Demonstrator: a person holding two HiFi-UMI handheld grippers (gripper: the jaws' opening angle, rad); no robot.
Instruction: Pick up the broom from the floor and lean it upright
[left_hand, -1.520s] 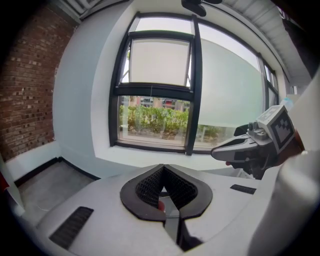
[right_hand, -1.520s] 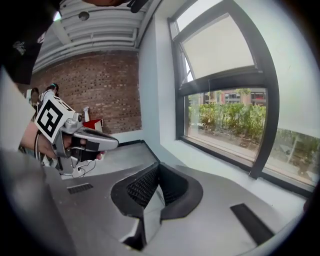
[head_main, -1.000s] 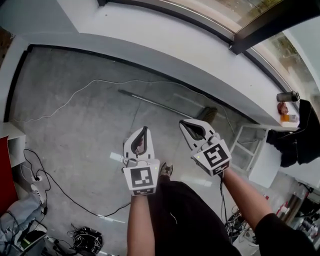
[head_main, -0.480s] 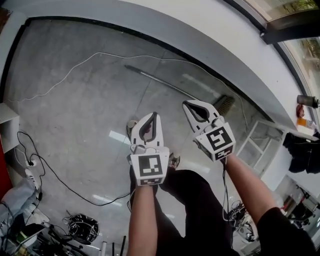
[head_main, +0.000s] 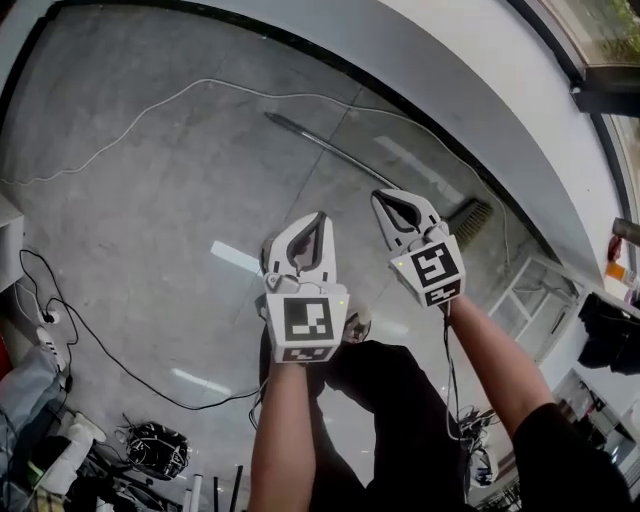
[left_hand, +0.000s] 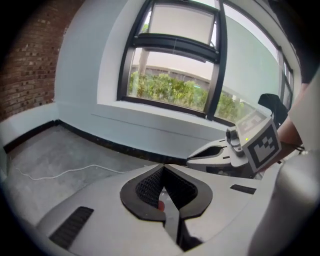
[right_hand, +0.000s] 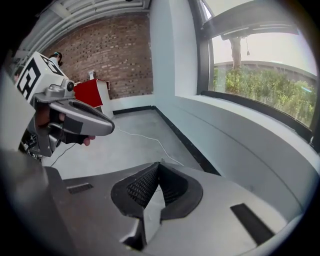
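Pointing floorward, both grippers (head_main: 319, 216) (head_main: 379, 196) (jaws closed).

broom (head_main: 350, 158): 1 | tongs: 2, left tongs (head_main: 320, 216) and right tongs (head_main: 377, 196) | white cable (head_main: 150, 107) near the broom: 1

No words, numbers or brand names are legible; only black-and-white square code patterns mark the white cubes of the left gripper (head_main: 318, 217) and the right gripper (head_main: 381, 196).

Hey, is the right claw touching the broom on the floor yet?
Apart. The right gripper view shows the right claw shut with nothing between its jaws; the head view has the broom lying flat past its tips.
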